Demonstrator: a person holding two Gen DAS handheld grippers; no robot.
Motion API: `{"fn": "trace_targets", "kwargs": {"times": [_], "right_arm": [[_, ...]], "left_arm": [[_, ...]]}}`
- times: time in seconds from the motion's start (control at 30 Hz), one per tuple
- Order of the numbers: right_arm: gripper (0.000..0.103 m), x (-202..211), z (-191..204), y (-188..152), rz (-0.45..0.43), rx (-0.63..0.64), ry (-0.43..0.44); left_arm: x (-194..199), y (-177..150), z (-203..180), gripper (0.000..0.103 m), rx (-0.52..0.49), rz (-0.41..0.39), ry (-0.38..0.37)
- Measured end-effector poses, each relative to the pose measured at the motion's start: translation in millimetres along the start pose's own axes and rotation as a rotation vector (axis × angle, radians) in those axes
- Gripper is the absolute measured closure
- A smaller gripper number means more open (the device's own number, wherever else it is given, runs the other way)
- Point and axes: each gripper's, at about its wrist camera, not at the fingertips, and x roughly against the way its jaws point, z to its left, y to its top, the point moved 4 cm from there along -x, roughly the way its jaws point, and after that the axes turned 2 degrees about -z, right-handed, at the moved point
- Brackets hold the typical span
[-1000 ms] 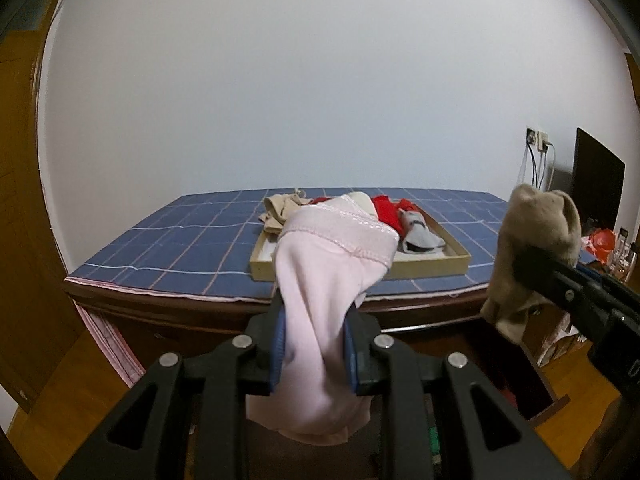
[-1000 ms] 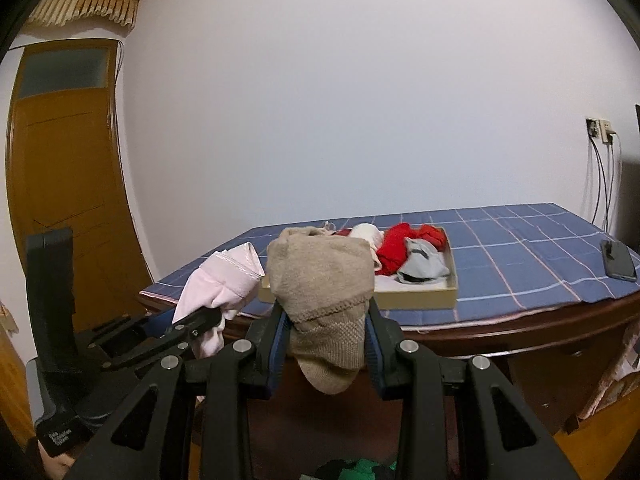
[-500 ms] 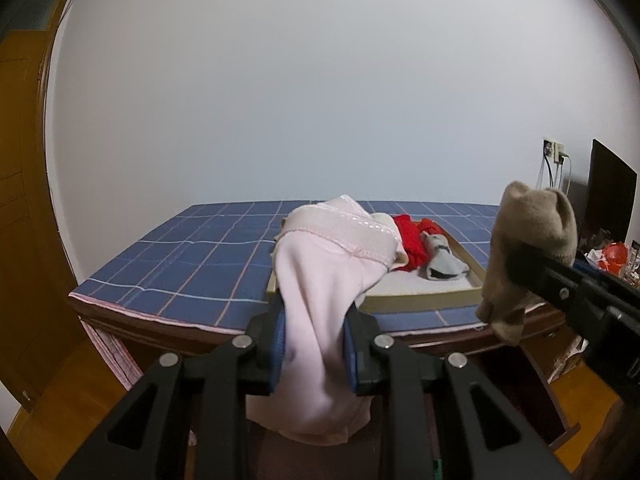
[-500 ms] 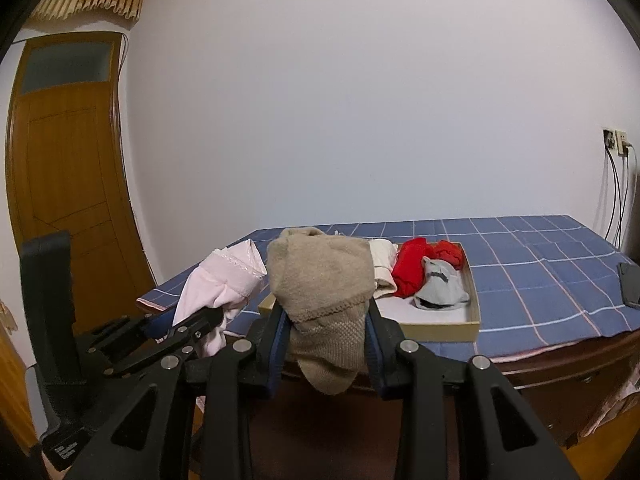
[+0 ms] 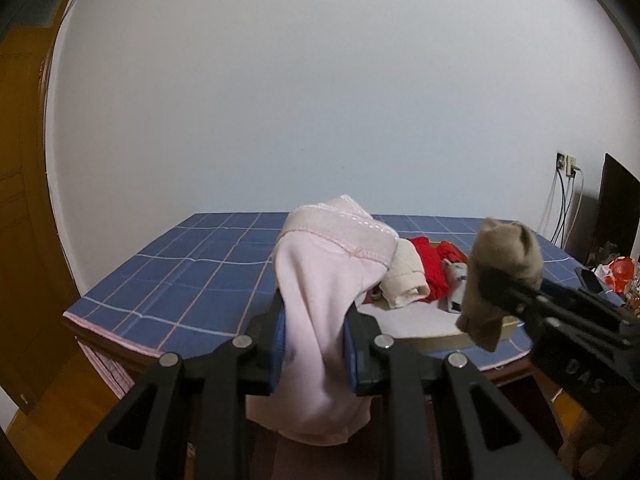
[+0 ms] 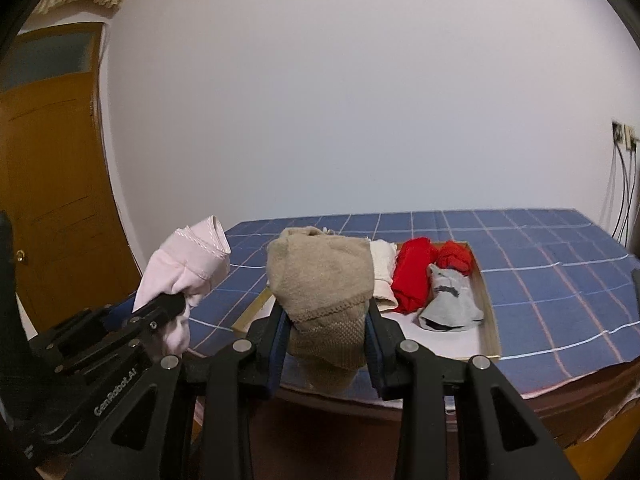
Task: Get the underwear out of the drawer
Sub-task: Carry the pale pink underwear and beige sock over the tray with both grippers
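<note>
The left hand-held gripper [image 5: 314, 346] is squeezing soft, light pink cotton underwear [image 5: 320, 304] mid-bunch; the right hand-held gripper [image 6: 325, 344] is pinching floppy brown knit underwear [image 6: 320, 276] likewise.

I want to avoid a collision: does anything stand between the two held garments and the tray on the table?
Nothing visible does. The pink garment in the left gripper and the brown one in the right gripper hang before the tray, with only open air between.
</note>
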Motion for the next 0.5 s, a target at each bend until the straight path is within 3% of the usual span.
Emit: {"fn": "trace_targets", "kwargs": {"times": [0.5], "right_arm": [[0.066, -94.1, -34.9, -7.5, 0.161, -0.104, -0.014]], "left_arm": [[-101.4, -9.4, -13.3, 0.08, -0.037, 0.171, -0.009]]}}
